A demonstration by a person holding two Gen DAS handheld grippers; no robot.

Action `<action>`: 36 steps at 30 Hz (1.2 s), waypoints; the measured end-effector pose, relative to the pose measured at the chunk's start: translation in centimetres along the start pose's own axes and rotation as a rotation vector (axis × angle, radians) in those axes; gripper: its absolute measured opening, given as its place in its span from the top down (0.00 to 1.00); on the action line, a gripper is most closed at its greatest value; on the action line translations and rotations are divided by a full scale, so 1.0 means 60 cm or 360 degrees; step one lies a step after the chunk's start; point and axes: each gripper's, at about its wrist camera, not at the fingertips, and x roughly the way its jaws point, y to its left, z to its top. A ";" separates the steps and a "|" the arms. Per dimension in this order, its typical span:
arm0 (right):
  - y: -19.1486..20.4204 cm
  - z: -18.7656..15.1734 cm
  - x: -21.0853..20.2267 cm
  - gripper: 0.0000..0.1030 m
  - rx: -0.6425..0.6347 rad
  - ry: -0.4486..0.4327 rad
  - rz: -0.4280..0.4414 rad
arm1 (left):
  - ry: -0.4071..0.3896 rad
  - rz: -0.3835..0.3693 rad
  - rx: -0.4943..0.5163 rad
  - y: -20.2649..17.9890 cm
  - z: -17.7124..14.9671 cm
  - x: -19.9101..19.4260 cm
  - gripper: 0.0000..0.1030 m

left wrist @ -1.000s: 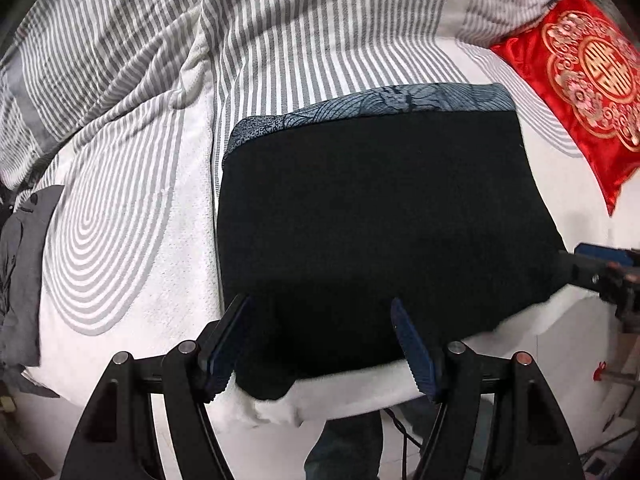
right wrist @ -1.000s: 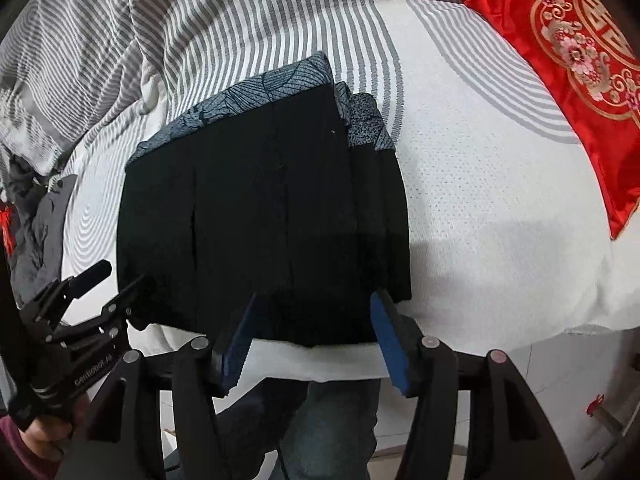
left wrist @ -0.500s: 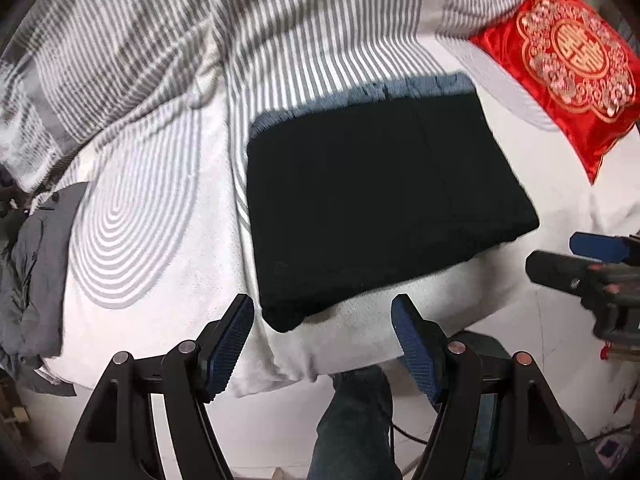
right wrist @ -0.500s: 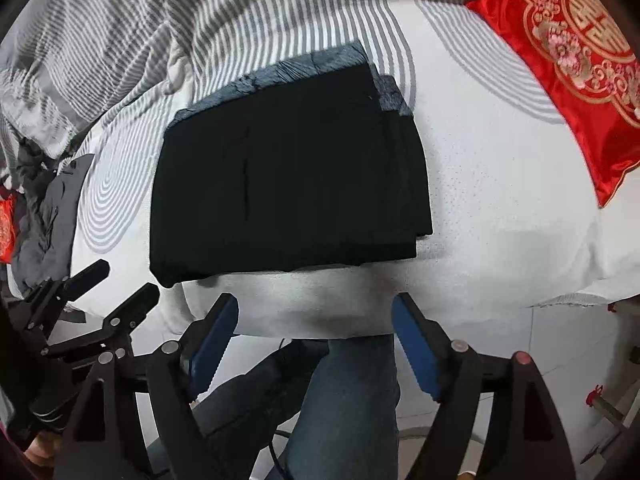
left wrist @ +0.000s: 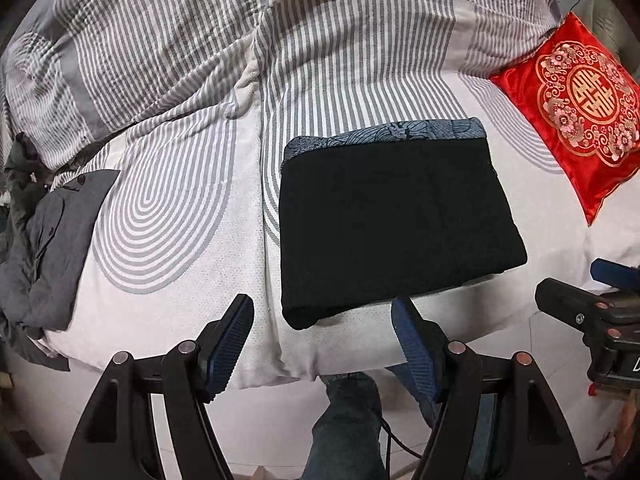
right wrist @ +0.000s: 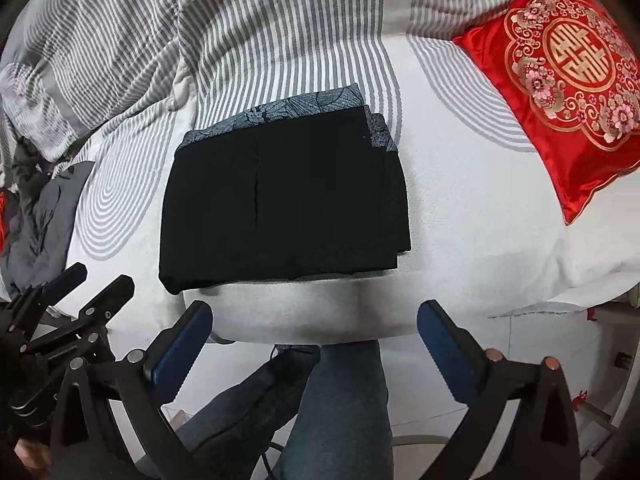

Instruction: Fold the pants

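The black pants (left wrist: 396, 224) lay folded into a compact rectangle near the front edge of the bed (left wrist: 172, 304), their patterned grey waistband on the far side. The left gripper (left wrist: 322, 344) hung above the bed's near edge, jaws apart and empty. The right gripper (right wrist: 314, 354) hung beside it, jaws opening wide, nothing between them. A red cushion (right wrist: 560, 76) sat far right

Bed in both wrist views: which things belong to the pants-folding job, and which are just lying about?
Job:
- folded black pants near the bed's front edge
- left gripper, open, empty
- right gripper, jaws opening, empty

Lying about:
- red embroidered cushion
- grey garment
- striped duvet
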 end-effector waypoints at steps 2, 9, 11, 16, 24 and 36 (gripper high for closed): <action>0.002 0.003 -0.002 0.01 -0.0007 -0.0002 -0.0003 | 0.0000 0.0001 0.0012 -0.002 0.000 -0.004 0.30; 0.001 0.019 -0.012 0.01 -0.0031 0.0015 0.0001 | 0.0011 0.0015 -0.0033 -0.006 0.007 -0.013 0.30; -0.003 0.026 -0.014 0.01 -0.0040 0.0020 0.0005 | 0.0024 0.0023 -0.0053 -0.010 0.010 -0.012 0.30; -0.017 0.040 -0.014 0.01 -0.0069 0.0046 0.0025 | 0.0074 0.0052 -0.0081 -0.029 0.010 -0.008 0.30; -0.031 0.061 -0.008 0.01 -0.0134 0.0111 0.0063 | 0.0084 0.0122 -0.0114 -0.050 0.023 -0.023 0.30; -0.026 0.083 -0.009 0.01 -0.0217 0.0129 0.0133 | 0.0097 0.0178 -0.0153 -0.061 0.040 -0.033 0.30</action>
